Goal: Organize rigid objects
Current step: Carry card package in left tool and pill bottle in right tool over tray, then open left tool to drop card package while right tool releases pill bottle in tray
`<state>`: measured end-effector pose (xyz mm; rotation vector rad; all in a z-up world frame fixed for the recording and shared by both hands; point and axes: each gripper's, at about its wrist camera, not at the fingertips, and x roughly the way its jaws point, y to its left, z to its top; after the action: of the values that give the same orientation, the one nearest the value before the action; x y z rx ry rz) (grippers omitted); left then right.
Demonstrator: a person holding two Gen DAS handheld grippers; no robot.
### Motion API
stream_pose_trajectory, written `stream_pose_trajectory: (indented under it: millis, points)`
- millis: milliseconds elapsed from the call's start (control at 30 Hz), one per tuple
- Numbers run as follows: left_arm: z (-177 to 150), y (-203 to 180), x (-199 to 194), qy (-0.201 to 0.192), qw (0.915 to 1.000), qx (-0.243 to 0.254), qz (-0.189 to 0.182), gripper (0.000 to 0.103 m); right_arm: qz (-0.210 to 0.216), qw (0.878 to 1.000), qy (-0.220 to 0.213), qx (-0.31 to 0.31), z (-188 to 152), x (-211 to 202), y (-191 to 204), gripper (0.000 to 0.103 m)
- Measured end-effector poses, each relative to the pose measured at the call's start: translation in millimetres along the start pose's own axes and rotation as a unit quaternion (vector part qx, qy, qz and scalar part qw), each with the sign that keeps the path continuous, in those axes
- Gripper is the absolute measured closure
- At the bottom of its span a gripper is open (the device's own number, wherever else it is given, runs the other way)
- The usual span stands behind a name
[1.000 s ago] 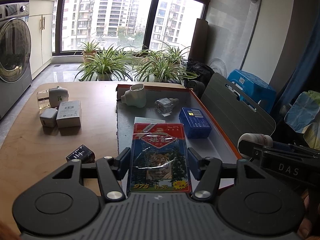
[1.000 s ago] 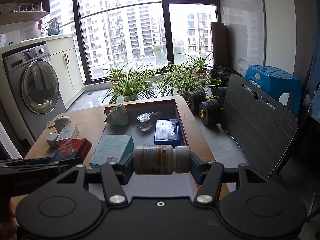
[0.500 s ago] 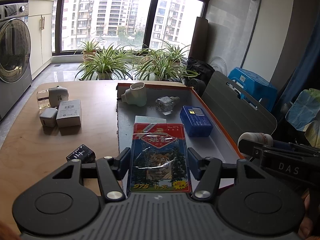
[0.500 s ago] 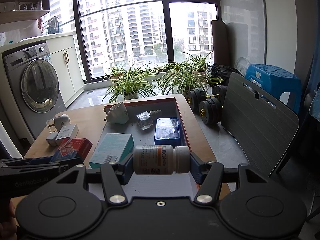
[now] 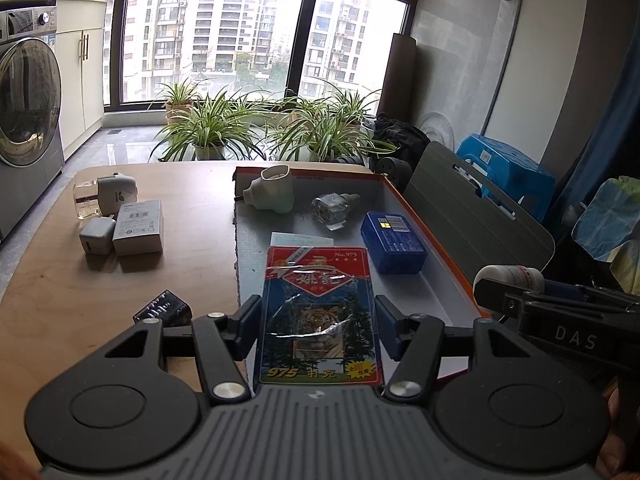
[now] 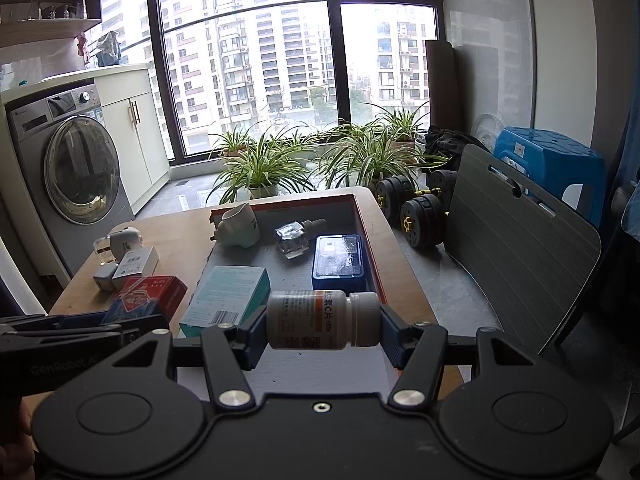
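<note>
My left gripper (image 5: 319, 326) is shut on a red and blue pack of playing cards (image 5: 319, 312), held above the near end of the orange-rimmed box (image 5: 430, 236). My right gripper (image 6: 322, 334) is shut on a white pill bottle (image 6: 320, 325) lying sideways between the pads, over the box's near right corner. Inside the box (image 6: 366, 236) lie a pale green plug-in device (image 6: 238, 226), a clear glass bottle (image 6: 294, 240), a blue case (image 6: 338, 260) and a teal carton (image 6: 230, 294). From the left wrist view the bottle (image 5: 510, 276) shows at the right.
On the wooden table (image 5: 60, 300) left of the box stand a white carton (image 5: 139, 226), a white charger (image 5: 97, 235), a glass bottle with a white plug (image 5: 104, 196) and a small black object (image 5: 164, 309). A grey chair back (image 6: 516, 256) and dumbbells (image 6: 416, 216) are to the right.
</note>
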<state>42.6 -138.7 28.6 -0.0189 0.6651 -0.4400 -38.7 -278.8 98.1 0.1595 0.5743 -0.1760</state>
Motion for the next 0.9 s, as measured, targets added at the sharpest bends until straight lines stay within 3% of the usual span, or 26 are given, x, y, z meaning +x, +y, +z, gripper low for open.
stream_pose_trajectory:
  millis: [900]
  points:
    - [-2.2,1.4,5.7,0.007,1.0,-0.002,0.003,0.043,0.003,1.0,0.008,0.0,-7.3,11.4,0.9,0.034]
